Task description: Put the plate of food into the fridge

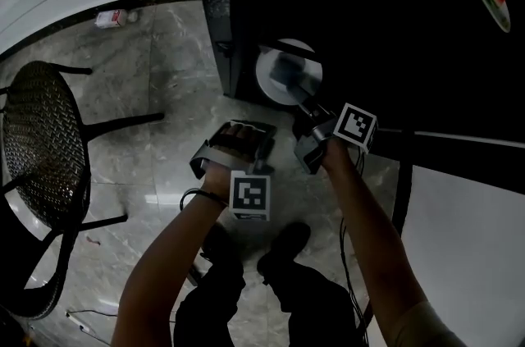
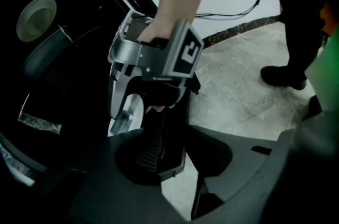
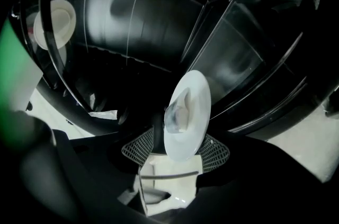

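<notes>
The white plate (image 1: pixel 283 73) with a pale piece of food (image 3: pixel 177 112) on it sits at the mouth of the dark fridge (image 1: pixel 369 25). My right gripper (image 1: pixel 302 103) reaches to its near rim. In the right gripper view the plate (image 3: pixel 193 96) stands between the two mesh pads (image 3: pixel 136 149), which are spread wide and do not press on it. My left gripper (image 1: pixel 238 132) hangs lower left of the plate, over the floor. Its jaws (image 2: pixel 169 164) are partly apart with nothing between them. The left gripper view shows the right gripper (image 2: pixel 153 64) from the side, with a bit of white plate (image 2: pixel 131 112) behind it.
A dark mesh chair (image 1: pixel 45 148) stands left on the marble floor (image 1: pixel 156 91), and a small carton (image 1: pixel 111 17) lies near the wall. The pale fridge door (image 1: pixel 467 230) is at lower right. Curved clear drawers (image 3: pixel 238 64) and a round white fitting (image 3: pixel 55 21) are inside.
</notes>
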`<state>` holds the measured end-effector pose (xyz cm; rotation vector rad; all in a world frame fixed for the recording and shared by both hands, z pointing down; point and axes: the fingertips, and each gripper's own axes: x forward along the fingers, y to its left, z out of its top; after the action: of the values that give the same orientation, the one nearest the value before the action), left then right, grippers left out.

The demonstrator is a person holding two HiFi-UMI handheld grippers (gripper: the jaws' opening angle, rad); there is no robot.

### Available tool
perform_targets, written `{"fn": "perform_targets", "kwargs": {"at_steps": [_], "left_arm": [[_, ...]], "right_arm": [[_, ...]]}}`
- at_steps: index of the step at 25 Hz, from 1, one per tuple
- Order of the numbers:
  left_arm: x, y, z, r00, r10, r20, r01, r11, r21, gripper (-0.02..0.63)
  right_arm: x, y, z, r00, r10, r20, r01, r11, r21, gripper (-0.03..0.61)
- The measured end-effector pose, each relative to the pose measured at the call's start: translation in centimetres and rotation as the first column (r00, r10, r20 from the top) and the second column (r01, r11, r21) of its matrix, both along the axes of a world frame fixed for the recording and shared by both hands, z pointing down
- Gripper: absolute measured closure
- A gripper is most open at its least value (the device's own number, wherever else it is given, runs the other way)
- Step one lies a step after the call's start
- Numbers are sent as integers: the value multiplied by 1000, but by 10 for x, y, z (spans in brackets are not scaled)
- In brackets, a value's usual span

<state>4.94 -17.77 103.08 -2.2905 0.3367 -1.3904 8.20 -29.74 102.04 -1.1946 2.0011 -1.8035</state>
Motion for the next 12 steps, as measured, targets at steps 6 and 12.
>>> {"fn": "perform_targets", "kwargs": {"at_steps": [6,12], "left_arm": [[17,-46,8,999,-26,35,25,999,42,485],[16,-62,13,995,-90,40,86,992,88,537]], "right_arm": [[-1,3,1,997,-74,-25,73,996,-43,350],[-3,9,4,991,-130,-37,127,989,-71,351]]}}
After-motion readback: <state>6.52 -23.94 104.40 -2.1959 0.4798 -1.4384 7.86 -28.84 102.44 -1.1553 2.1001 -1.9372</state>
